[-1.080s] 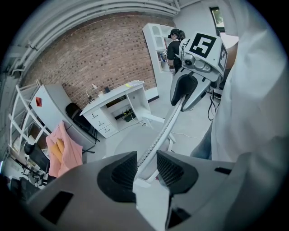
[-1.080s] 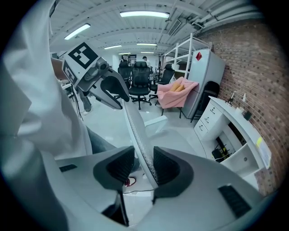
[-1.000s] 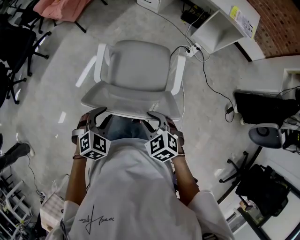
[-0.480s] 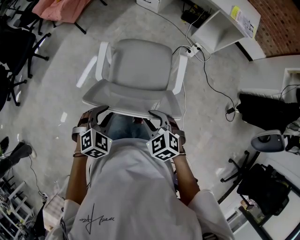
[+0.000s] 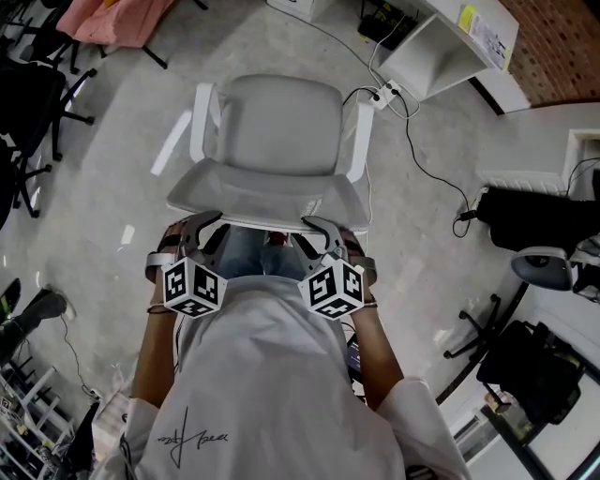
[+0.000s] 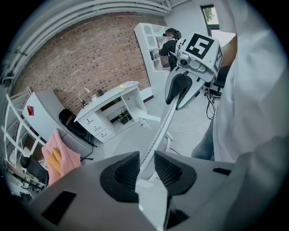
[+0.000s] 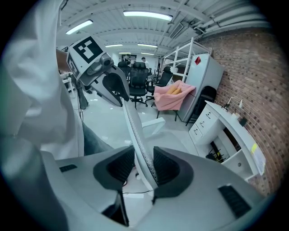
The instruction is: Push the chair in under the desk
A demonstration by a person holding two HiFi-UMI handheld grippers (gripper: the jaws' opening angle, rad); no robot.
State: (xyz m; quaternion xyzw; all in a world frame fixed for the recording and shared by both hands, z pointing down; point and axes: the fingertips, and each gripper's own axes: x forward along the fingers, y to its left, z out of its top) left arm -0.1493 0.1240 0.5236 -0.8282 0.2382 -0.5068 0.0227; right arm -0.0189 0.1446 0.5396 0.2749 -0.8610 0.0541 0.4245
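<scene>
A white office chair stands on the floor in front of me, its seat facing away, a short way off the white desk. Both grippers sit on the top edge of its backrest. My left gripper straddles that edge near the left end. In the left gripper view the mesh edge runs between the pads of the left gripper, whose jaws are closing. My right gripper is near the right end. In its own view, the right gripper has its pads on the backrest edge.
A power strip and cables trail across the floor between chair and desk. Black office chairs and one draped with a pink cloth stand at the left. Another black chair base is at the right. A white cabinet stands by the brick wall.
Both grippers stay on the backrest's top edge. The chair and the floor around it have shifted only slightly in the head view.
</scene>
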